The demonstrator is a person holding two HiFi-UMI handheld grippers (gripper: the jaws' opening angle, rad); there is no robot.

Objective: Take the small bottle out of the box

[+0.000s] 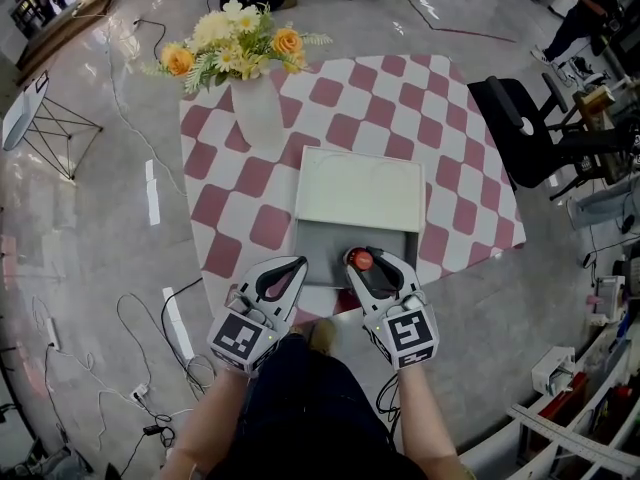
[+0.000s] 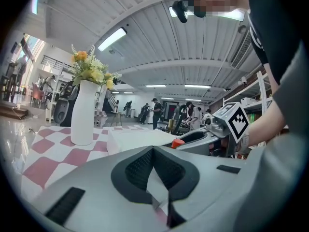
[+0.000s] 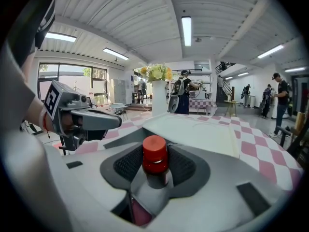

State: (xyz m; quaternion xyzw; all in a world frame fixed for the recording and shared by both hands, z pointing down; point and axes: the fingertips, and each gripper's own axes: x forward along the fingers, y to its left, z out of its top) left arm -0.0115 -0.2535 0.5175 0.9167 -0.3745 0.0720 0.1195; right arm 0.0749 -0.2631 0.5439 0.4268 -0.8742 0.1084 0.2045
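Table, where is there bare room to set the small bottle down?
Free: checkered cloth left of the box, nearer than the vase; also the strip right of the white lid. Crowded: the near edge, with the left hand-held gripper and right hand-held gripper at the box.

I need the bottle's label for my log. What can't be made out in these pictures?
- small bottle, body and any label: right gripper view, mostly hidden between the right gripper's pads; only the red cap shows clearly.
- Same bottle, left gripper view: just a cap sliver above the left gripper's body.
- box, near edge: head view, the right gripper overlaps it.
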